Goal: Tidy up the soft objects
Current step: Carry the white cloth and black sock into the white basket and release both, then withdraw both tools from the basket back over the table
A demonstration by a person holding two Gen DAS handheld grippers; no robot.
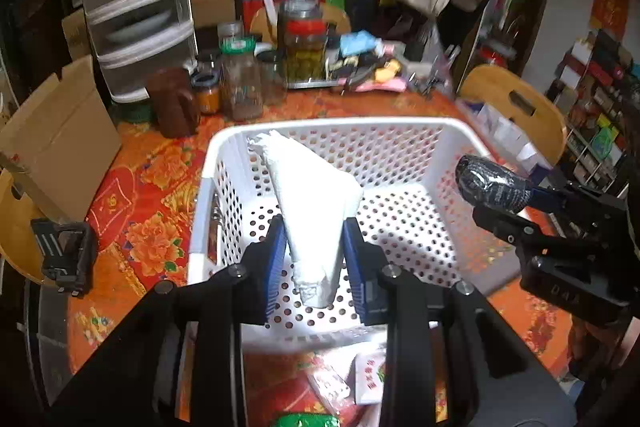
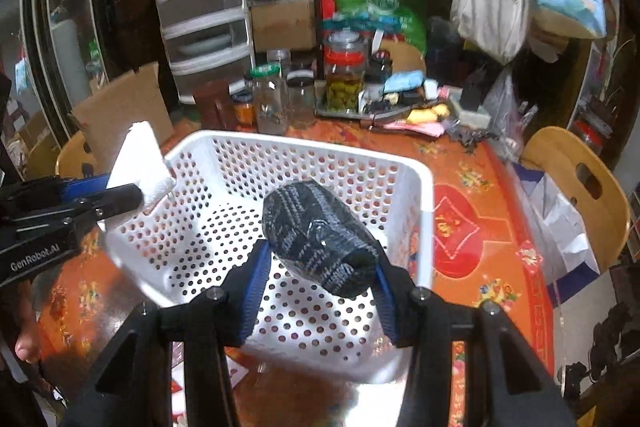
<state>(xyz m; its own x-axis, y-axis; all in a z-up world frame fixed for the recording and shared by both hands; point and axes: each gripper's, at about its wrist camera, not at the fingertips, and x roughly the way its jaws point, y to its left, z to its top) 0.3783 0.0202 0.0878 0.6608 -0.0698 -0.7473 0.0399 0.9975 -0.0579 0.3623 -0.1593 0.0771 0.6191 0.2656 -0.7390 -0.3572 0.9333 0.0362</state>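
Observation:
A white perforated basket (image 1: 404,125) stands on the orange floral tablecloth; it also shows in the right wrist view (image 2: 426,187). My left gripper (image 1: 314,239) is shut on a folded white cloth (image 1: 316,195) and holds it over the basket's left side; the cloth also shows in the right wrist view (image 2: 138,163). My right gripper (image 2: 320,267) is shut on a dark rolled fabric bundle (image 2: 320,239) above the basket's middle. The bundle shows at the right of the left wrist view (image 1: 492,185), over the basket's right rim.
Glass jars (image 1: 240,83) and a clear drawer unit (image 1: 136,7) stand behind the basket. A cardboard box (image 1: 56,139) sits at left. Wooden chairs (image 2: 580,183) flank the table. Packets (image 1: 360,375) lie in front of the basket.

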